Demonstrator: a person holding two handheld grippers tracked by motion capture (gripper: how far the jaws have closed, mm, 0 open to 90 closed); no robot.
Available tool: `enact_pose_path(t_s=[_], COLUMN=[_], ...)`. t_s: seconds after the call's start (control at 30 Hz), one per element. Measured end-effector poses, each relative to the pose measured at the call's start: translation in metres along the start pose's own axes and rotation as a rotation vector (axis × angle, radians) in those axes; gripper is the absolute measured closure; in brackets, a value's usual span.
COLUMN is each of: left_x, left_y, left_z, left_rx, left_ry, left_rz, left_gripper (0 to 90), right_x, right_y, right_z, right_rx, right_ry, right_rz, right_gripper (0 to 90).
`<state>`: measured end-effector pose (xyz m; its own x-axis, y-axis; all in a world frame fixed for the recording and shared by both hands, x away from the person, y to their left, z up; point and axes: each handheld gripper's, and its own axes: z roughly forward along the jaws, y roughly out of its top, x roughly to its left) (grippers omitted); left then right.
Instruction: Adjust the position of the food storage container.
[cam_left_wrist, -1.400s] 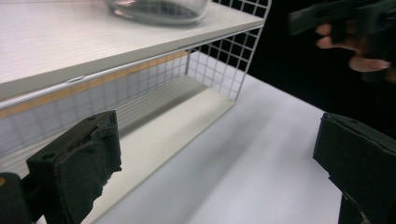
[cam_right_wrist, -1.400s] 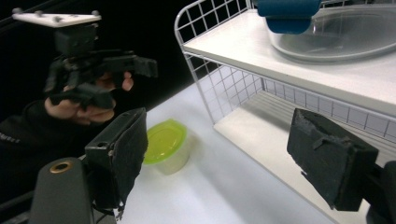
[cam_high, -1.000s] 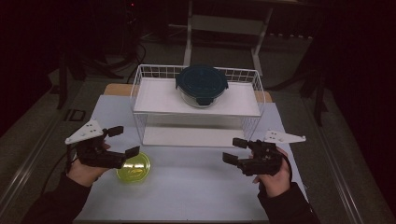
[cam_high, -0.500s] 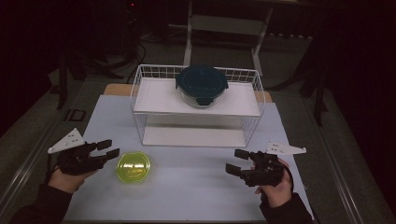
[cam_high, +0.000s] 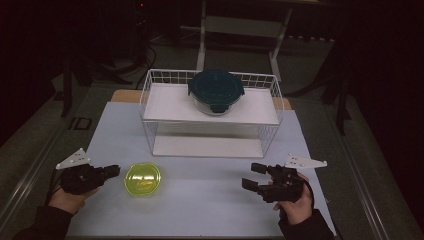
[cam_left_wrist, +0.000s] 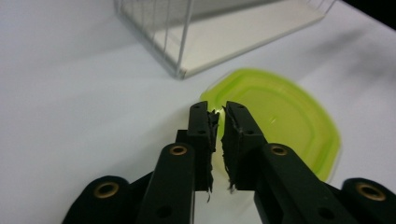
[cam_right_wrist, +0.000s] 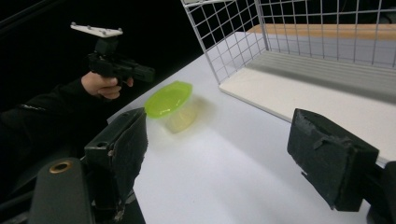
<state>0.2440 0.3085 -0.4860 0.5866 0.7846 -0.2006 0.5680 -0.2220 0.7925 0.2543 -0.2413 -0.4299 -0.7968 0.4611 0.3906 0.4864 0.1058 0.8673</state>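
**Two grippers drawn back, container left standing alone**

Both of your hands have pulled toward the near edge of the white table (cam_high: 200, 200) compared with a second ago. Your left gripper (cam_high: 114, 171) was right over the yellow-green container (cam_high: 143, 179) then, its tip at the rim; now it sits to the left of it, just beside the lid and clear of it in the high view. Its jaws are pressed nearly together, with only a thin slit between the pads, and they hold nothing. In the left gripper view that slit points straight at the near edge of the lid.

Your right gripper (cam_high: 253, 176) has also come nearer to you and slightly lower in the high view. Its jaws stand wide apart, with nothing between them; in the right gripper view the bare table shows through the gap, and the container sits farther off, with your left hand (cam_right_wrist: 103, 85) beyond it.

The container itself has not moved: it stands on the table in front of the left corner of the white wire rack (cam_high: 150, 102), near it but not touching. On the rack's upper shelf, the round glass dish with the dark teal lid (cam_high: 215, 89) stays where it was, toward the middle.
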Motion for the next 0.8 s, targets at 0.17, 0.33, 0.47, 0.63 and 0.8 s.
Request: enact_pose_path(t_s=[0.17,0.33,0.47,0.63,0.8], left_x=[0.000,-0.003,-0.006,-0.009,-0.011], left_y=[-0.007,-0.014,-0.020,-0.024,-0.026], left_z=[0.007,0.018,0.030,0.036,0.040], left_rx=[0.054,0.115,0.155,0.182,0.186], left_ry=[0.013,-0.002,-0.022,-0.036,-0.055], left_rz=[0.015,0.049,0.042,0.055,0.052], left_gripper=[87.9,88.5,88.8,88.9,88.8], right_x=[-0.001,-0.002,-0.003,-0.004,-0.005], right_y=[-0.003,-0.004,-0.004,-0.005,-0.005], right_z=[0.000,-0.001,-0.002,-0.003,-0.002], right_rx=[0.004,-0.002,-0.008,-0.010,-0.011], right_ry=[0.005,0.007,0.004,0.003,0.007], right_rz=[0.008,0.011,0.017,0.020,0.026], right_gripper=[19.6,19.6,19.6,19.6,19.6])
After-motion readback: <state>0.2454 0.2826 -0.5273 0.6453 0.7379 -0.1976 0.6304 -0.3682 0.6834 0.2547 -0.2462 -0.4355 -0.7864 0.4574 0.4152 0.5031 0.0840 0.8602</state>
